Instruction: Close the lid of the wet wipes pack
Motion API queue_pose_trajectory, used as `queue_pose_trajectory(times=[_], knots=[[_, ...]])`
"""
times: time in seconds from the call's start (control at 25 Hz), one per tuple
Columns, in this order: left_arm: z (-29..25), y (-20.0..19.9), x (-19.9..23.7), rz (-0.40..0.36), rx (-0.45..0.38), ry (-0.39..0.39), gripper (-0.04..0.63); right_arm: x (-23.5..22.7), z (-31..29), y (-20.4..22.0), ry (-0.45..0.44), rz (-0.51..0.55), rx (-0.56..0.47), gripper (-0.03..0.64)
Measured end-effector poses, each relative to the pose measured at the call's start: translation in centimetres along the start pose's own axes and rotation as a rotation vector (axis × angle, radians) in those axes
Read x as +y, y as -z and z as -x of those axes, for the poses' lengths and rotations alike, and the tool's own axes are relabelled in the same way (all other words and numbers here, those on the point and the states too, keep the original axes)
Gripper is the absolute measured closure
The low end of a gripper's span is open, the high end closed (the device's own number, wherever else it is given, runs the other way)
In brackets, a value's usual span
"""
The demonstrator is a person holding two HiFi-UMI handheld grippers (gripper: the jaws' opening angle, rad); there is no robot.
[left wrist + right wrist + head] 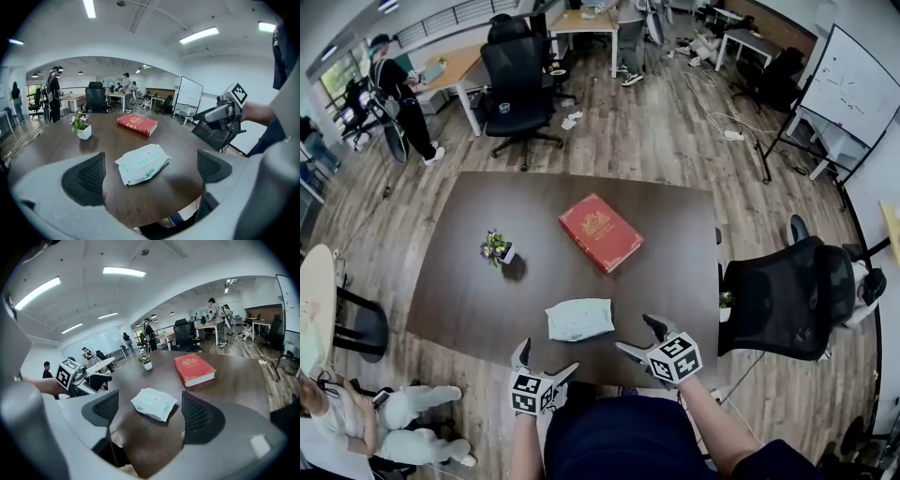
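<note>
Two released claws hung empty nearest the person: the left claw (546, 361) just short of the wet wipes pack (579, 319), the right claw (639, 337) off its near right corner. The pack lay flat on the dark surface (459, 300). Beyond it rested a red book (600, 232) and, leftward, a flower pot (497, 249).

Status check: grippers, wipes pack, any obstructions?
Left gripper open, empty. Right gripper open, empty. Wet wipes pack flat on table, not touched, looks closed. Nothing between it and either gripper; red book, flower pot farther back.
</note>
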State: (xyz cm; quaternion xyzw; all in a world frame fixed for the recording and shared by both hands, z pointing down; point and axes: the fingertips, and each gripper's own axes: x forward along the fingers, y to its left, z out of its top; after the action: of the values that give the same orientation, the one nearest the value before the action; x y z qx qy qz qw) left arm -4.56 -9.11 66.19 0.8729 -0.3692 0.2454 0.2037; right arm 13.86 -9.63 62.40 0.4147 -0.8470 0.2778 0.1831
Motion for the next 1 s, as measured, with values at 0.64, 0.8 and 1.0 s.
queue_pose_trajectory(times=[0.64,0.8,1.0], knots=[[2.1,0.6,-0.5,0.03,-0.018,-0.043,-0.005,0.5,1.8,-0.4,-0.013,0.022,-0.042,0.192],[2.4,0.7,-0.5,0.036,-0.024,-0.054,-0.005,0.8,1.8,-0.5,-0.026,0.035,-0.04,0.193],[2.8,0.5,-0.6,0.033,-0.024,-0.056,-0.005,1.5,2.1,-0.6,-0.042,0.043,-0.037,0.193]])
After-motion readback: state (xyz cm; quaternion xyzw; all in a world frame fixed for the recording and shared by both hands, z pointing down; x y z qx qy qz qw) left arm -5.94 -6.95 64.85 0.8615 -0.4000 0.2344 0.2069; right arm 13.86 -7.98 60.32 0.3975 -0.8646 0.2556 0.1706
